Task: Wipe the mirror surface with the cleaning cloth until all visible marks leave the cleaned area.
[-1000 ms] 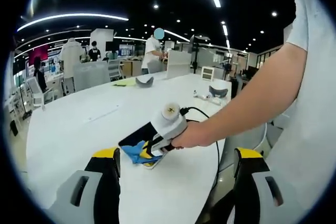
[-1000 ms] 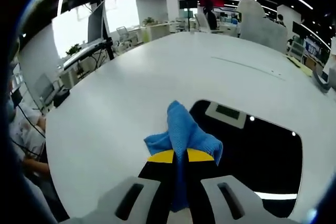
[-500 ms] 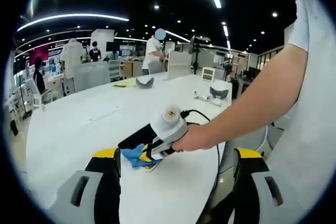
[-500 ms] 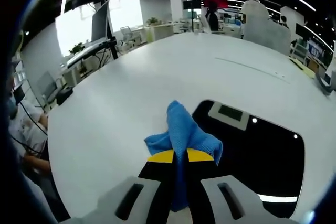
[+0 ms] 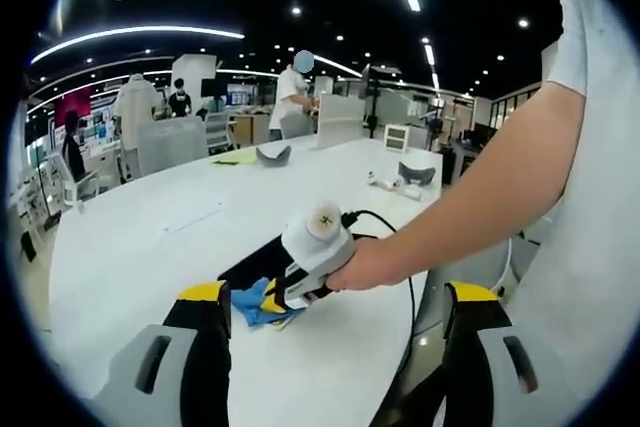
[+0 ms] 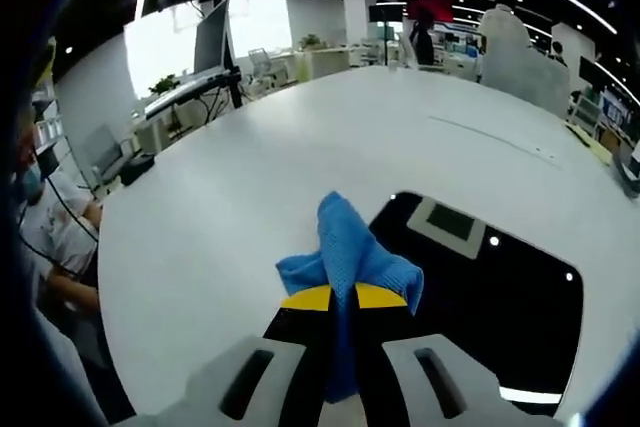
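With the right gripper (image 6: 335,299) clamped on the blue cloth (image 6: 347,247) at the mirror's (image 6: 490,282) near edge on the desk (image 6: 250,177), and the left gripper's (image 5: 335,322) fingers wide apart, a loosely bunched cloth could skip marks.

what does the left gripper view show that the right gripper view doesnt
Left gripper view alone: the open left tool, the person's hand and bare forearm gripping the right tool from outside, its cable, and people standing beyond the table.

Right gripper view alone: the right tool shut on the blue cloth seen close up, with ceiling lights reflected in the mirror.

Both: the white table, the cloth and the dark mirror.
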`<state>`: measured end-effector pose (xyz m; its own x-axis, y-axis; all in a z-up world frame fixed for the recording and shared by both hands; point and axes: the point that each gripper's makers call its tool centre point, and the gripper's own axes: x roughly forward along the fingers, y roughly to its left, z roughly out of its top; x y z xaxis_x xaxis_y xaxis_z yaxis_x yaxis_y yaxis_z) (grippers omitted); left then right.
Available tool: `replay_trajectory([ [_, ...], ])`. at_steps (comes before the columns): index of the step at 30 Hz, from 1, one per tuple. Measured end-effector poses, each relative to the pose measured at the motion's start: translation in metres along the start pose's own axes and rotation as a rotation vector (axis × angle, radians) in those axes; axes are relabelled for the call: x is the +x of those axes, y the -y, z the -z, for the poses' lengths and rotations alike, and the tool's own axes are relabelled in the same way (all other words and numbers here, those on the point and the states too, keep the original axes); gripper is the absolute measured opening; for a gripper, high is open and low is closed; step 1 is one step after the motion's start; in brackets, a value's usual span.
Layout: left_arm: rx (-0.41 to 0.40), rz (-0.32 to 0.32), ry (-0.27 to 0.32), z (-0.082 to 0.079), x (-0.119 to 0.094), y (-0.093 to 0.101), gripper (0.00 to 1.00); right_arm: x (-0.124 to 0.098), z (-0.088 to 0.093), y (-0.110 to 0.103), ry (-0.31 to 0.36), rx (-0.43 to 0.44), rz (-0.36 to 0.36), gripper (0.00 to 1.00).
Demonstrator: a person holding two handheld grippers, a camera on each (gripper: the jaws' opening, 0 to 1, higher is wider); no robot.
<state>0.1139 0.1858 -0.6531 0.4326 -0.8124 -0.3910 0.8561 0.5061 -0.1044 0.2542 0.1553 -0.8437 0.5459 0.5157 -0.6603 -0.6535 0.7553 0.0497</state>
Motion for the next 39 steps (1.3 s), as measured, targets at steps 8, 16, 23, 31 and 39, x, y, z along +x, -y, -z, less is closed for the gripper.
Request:
replay_trajectory([
  [8, 0.010, 0.002, -0.005, -0.007, 0.013, 0.010, 0.88, -0.008, 0.007, 0.004, 0.012, -0.012, -0.028, 0.01],
  [16, 0.010, -0.012, 0.002, -0.014, 0.022, 0.016, 0.87, -0.019, 0.016, 0.015, 0.004, -0.014, -0.047, 0.01],
  [23, 0.013, -0.034, 0.007, -0.020, 0.028, 0.025, 0.87, -0.029, 0.024, 0.029, 0.005, -0.010, -0.045, 0.01],
  [31, 0.004, -0.072, 0.014, -0.024, 0.030, 0.028, 0.87, -0.039, 0.033, 0.042, 0.003, -0.012, -0.048, 0.01],
  [39, -0.005, -0.112, 0.005, -0.026, 0.030, 0.030, 0.87, -0.049, 0.041, 0.056, 0.009, -0.007, -0.038, 0.01],
])
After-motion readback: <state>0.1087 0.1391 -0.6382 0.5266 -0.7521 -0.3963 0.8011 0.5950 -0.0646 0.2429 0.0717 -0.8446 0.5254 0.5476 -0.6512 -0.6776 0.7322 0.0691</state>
